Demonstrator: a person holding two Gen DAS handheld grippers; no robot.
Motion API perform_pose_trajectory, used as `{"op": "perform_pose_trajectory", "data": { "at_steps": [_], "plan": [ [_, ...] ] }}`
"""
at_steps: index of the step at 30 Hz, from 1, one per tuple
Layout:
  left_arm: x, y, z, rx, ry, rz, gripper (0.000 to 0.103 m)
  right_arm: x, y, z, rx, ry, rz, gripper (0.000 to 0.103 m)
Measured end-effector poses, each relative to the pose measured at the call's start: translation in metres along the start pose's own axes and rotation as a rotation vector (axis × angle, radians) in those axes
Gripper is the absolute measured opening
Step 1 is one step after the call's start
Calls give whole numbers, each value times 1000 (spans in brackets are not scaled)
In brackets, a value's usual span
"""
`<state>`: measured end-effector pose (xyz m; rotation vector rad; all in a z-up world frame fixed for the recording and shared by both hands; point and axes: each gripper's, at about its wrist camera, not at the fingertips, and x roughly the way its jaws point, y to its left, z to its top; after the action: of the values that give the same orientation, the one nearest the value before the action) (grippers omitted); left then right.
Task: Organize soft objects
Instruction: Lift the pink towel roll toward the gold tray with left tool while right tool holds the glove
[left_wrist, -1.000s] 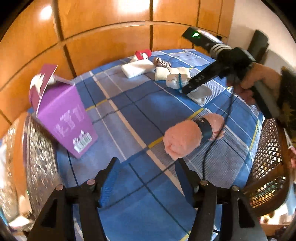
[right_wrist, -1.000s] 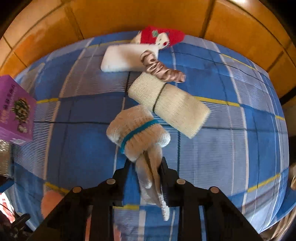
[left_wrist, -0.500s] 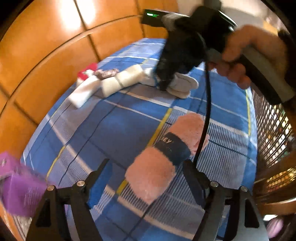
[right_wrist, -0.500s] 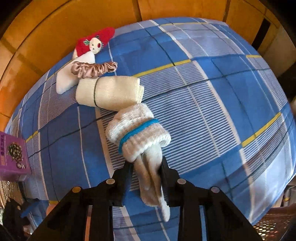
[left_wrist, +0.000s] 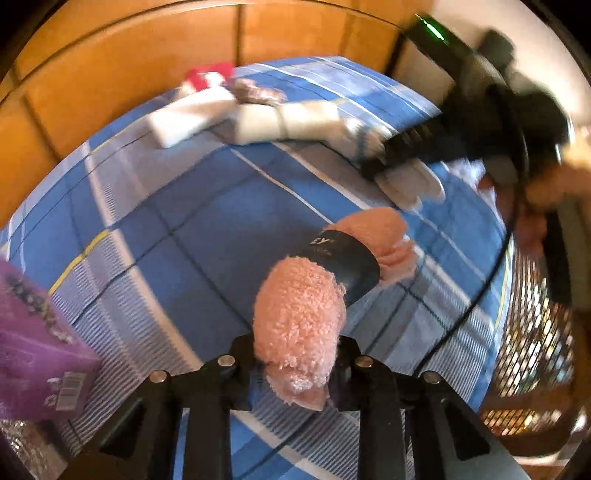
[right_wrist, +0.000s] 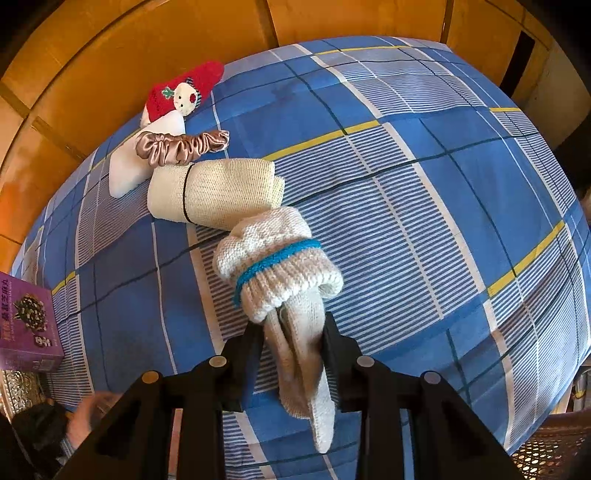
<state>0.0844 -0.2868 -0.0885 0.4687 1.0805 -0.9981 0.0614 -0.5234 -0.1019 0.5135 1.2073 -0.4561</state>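
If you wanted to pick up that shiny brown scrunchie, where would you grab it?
Pinch the satin scrunchie across its thin middle, coming straight down from above. It lies flat and stretched out long, partly draped over the white cloth and close beside the cream roll, so sideways approaches look crowded.

Our left gripper, fingers drawn in tight on the near end of the pink fuzzy roll, and our right gripper, fingers pressed against the loose tail of the cream knit sock bundle, each reaching forward, hand-held.
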Motion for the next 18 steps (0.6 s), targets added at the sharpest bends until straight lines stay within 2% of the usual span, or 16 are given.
{"op": "perform_pose_trajectory", "data": {
  "at_steps": [3,5,10,15,18],
  "plan": [
    [-11,10,9,-57,-21,36,26,2,4,1,-2,-2,-6,30],
    [-19,16,16,-93,-36,35,26,3,5,1,0,-4,-5,30],
    [-57,48,52,-284,-139,42,26,2,6,1,-1,-7,-6,30],
    [-105,83,91,-379,-257,111,26,3,5,1,-2,-9,-6,30],
    [-140,110,107,-422,-339,183,26,3,5,1,-7,-11,-10,30]
  ]
}}
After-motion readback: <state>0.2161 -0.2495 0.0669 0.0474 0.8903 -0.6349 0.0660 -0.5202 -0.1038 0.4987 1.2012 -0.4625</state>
